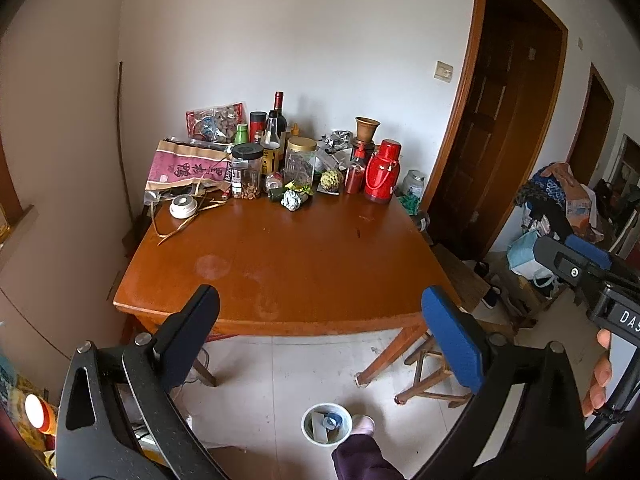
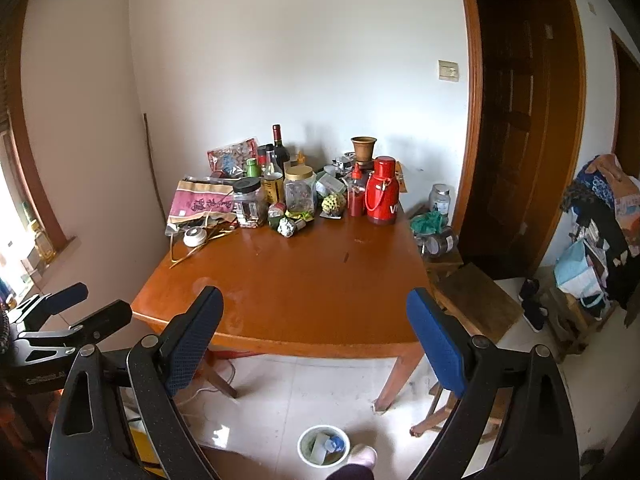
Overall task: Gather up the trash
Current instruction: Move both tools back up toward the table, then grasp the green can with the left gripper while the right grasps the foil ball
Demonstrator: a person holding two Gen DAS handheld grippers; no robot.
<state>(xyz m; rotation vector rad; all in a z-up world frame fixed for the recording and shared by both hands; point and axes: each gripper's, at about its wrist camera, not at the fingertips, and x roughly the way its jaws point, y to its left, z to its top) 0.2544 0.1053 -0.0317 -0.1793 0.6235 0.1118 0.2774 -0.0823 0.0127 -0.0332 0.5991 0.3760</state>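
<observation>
Fingers of both grippers, left gripper (image 1: 320, 320) and right gripper (image 2: 314, 320), gape wide, empty, near the brown wooden table (image 1: 304, 256).
Crumpled silvery foil wad (image 1: 291, 200) at the far clutter looks light and crushable; pinch its middle.

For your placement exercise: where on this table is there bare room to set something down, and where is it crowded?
Free: the table's whole near half, in front of the crumpled foil and white disc. Crowded: the far edge, from the pink bag to the red thermos.
</observation>
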